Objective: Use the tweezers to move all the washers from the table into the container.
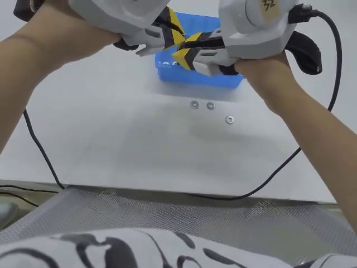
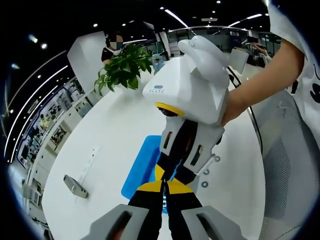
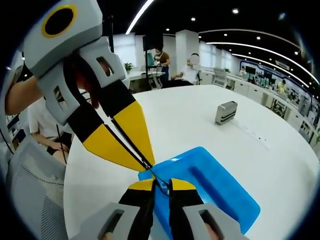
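Closest to the person, three washers (image 1: pixel 210 105) lie loose on the white tabletop (image 1: pixel 111 145), two side by side and the third a little apart, all just short of the blue container (image 1: pixel 212 80). They have yet to be moved.

Above the container the two grippers meet tip to tip. In the right gripper view the left gripper (image 3: pixel 144 162) has its jaws pressed together on the thin tweezers (image 3: pixel 125 137), which run out between them. The tweezers' point reaches into the narrow slot between the jaws of the right gripper (image 3: pixel 162 186). Those jaws are almost together, but I cannot tell whether they actually pinch it, or whether a washer sits at the point.

The risk, as I judge it, lies in this meeting. If one gripper lets go before the other has a firm hold, the slim tweezers could twist or drop into the container. A skewed hold would then make the flat washers hard to pinch.
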Motion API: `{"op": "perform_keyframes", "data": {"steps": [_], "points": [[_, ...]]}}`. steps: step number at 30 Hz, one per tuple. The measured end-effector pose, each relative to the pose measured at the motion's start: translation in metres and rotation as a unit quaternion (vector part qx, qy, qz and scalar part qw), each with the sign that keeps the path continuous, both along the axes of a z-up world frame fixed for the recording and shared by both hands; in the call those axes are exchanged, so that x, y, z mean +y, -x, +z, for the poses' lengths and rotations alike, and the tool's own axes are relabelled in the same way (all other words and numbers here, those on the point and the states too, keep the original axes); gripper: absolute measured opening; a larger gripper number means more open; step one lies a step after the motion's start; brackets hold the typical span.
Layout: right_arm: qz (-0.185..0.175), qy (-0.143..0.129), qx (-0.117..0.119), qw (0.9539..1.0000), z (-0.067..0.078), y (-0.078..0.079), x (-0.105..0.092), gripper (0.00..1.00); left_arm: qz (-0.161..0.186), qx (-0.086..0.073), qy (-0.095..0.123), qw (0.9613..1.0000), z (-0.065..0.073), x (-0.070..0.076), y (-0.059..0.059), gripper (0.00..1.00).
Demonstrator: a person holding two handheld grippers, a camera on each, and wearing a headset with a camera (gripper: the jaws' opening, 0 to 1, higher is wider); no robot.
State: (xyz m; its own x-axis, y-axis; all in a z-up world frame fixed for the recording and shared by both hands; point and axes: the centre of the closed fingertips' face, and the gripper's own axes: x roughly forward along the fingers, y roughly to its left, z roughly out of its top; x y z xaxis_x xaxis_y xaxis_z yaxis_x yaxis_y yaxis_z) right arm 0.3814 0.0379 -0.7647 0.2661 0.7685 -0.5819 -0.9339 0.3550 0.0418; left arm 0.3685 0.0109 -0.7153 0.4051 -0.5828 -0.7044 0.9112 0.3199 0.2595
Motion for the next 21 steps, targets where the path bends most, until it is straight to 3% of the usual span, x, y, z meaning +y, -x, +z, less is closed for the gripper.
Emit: {"op": "perform_keyframes", "data": {"steps": [2,12,18,21], "points": [[0.0,-0.002,-0.015,0.9999,0.006,-0.001,-0.002,0.07,0.001,-0.005,0.003,1.0,0.005,-0.001,0.002,0.0],[-0.003,-0.014,-0.041,0.9991,0.033,0.015,-0.012,0.07,-0.015,-0.026,0.016,0.9994,0.035,-0.01,0.02,0.0],[-0.009,-0.025,-0.042,0.9988,0.043,0.022,-0.02,0.08,-0.03,-0.038,0.011,0.9988,0.044,-0.015,0.031,0.0],[-0.01,-0.025,-0.042,0.9988,0.047,0.035,-0.019,0.08,-0.034,-0.037,0.013,0.9986,0.047,-0.016,0.037,0.0]]}}
